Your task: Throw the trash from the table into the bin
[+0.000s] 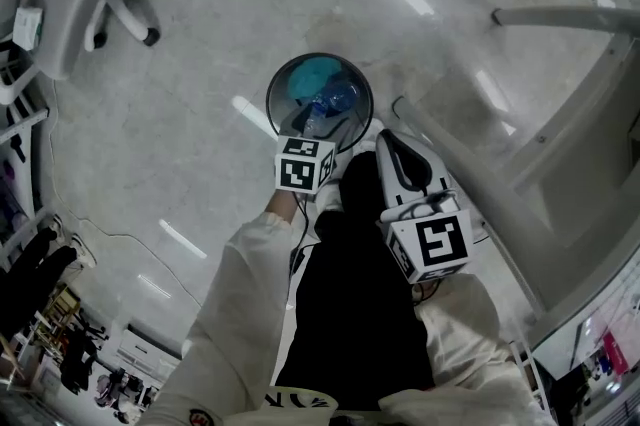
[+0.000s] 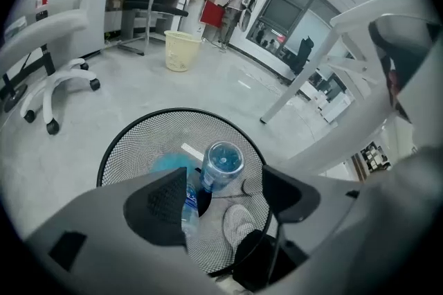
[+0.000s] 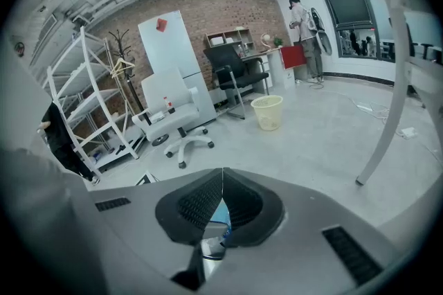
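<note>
The black mesh bin (image 2: 138,141) on the floor (image 1: 200,164) holds one clear plastic bottle (image 2: 221,162) and one blue scrap (image 2: 166,165). The left gripper (image 2: 225,179) hangs directly above it, jaws spread and empty, the bottle below them. The right gripper (image 3: 222,183) is closed, beside the bin.

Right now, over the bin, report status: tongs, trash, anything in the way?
Left tongs open above the mesh bin. Right tongs shut, nothing seen held. Plastic bottle already in bin, beside blue trash. Bin mouth unobstructed.
</note>
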Demonstrator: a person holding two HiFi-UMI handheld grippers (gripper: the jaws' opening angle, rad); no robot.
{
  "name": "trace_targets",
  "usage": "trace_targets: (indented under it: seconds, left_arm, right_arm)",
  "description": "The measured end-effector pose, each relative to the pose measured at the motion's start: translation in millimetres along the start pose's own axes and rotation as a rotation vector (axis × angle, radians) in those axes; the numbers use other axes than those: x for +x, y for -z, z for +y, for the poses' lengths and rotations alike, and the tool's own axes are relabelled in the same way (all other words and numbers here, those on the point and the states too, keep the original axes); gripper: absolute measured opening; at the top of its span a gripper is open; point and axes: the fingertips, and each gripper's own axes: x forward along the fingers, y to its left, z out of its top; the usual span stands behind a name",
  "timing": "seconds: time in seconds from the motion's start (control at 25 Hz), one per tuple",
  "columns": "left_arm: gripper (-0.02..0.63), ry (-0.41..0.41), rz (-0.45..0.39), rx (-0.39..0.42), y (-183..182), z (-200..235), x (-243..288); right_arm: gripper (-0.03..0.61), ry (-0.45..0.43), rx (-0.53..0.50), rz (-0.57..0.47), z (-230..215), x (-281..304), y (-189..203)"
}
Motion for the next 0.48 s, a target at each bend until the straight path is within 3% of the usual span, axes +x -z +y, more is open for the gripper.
trace_targets:
  seconds: [0.48]
  left_arm:
    - [0.327,0.024,-0.078,0.005,-33,-31,-80]
  right_arm:
    - [0.021,-0.004,-0.032,-0.041,41,-48,-36]
